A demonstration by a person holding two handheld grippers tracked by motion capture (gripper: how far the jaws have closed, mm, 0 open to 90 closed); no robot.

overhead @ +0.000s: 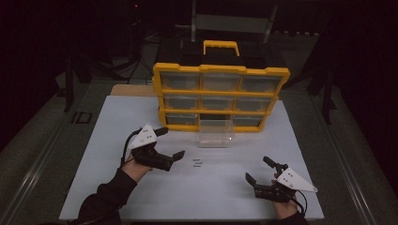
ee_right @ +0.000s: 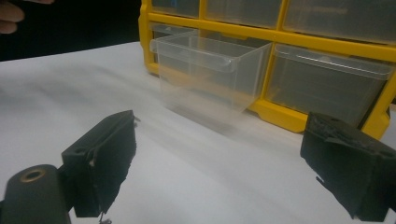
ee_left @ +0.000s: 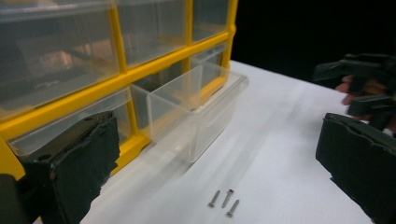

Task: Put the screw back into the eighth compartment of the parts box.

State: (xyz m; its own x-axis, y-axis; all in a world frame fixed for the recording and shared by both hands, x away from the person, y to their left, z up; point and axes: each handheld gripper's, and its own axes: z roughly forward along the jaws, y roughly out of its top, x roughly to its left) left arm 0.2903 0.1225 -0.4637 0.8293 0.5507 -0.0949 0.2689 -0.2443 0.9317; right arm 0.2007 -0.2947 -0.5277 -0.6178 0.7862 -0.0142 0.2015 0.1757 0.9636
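Judging progress: clear drawer (overhead: pixel 215 133) pulled out of yellow organizer (overhead: pixel 219 97); three screws (overhead: pixel 197 162) lie loose between left tongs (overhead: pixel 170 142) and right tongs (overhead: pixel 257 170), both apart, empty; screws probably still to be binned.

The high view looks forward and down from above the person's side onto the whole worktop (overhead: pixel 141 197), the yellow drawer cabinet (overhead: pixel 219 96) at its far end. Each gripper view sits low and close, facing that cabinet from either side; both share its pulled-out clear drawer (ee_left: pixel 196 112) (ee_right: pixel 210 77).
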